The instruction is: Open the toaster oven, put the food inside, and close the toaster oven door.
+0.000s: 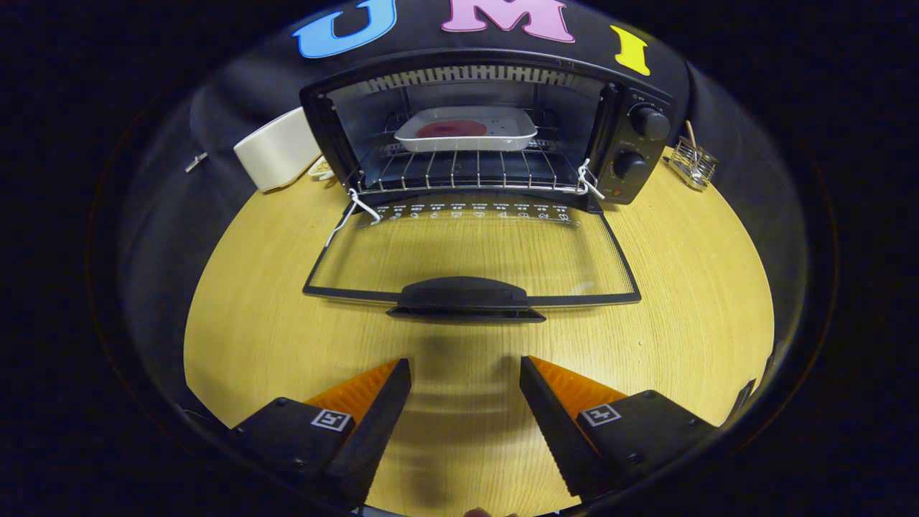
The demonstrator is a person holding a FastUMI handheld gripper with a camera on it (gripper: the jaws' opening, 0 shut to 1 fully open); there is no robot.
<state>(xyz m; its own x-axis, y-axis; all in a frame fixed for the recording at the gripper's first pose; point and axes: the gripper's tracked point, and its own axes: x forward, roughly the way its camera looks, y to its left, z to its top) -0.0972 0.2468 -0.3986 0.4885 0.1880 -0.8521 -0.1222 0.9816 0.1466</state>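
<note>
Hovering over the tabletop [273, 330], the gripper [465, 380] has its jaws apart, empty. Just ahead lies the door [474, 251], folded flat, handle [463, 296] nearest. Beyond, inside the oven [632, 143], a tray [465, 129] with food [452, 128] sits on the rack [467, 172].

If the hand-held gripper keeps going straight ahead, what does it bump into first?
Probably the door handle of the open oven door, which lies flat on the table just ahead of the open hand-held gripper. If it travels higher than the handle, it might pass over toward the tray.
</note>
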